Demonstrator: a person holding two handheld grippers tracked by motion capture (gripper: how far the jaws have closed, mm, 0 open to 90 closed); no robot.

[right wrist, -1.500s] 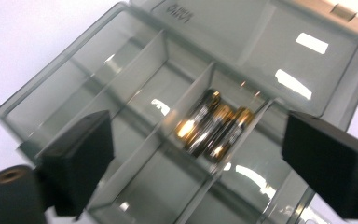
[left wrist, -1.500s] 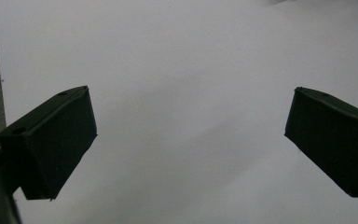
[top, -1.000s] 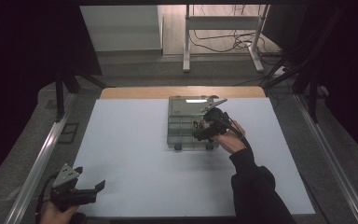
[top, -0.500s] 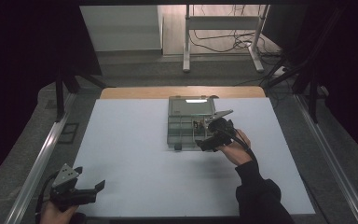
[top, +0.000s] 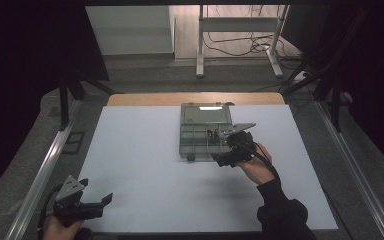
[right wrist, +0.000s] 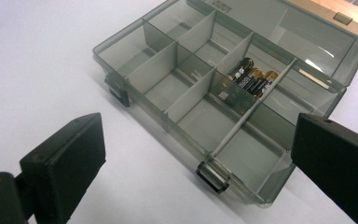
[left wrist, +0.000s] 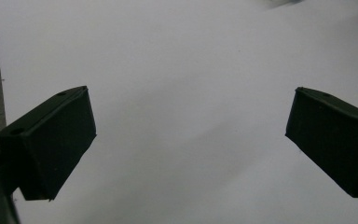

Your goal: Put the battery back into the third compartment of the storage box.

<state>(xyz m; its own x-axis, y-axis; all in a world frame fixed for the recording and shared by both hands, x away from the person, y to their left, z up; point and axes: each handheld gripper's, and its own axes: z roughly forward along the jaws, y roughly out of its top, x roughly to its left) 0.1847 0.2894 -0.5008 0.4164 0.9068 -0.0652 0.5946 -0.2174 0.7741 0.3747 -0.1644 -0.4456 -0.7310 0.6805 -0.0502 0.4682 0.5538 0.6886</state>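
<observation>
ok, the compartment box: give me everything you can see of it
The compartment box is smoky translucent grey plastic, lying flat on the white table near its far middle, lid folded open away from the person. Dividers split the tray into two rows of cells. One far-row cell holds the batteries, black with gold ends, about three; the other cells look empty. Two dark latches hang on the near wall. The right claw hovers open in front of it, not touching.

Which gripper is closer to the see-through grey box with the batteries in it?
The right gripper. It hovers at the near right edge of the clear grey plastic compartment box. The left gripper sits far off at the table's near left corner.
</observation>
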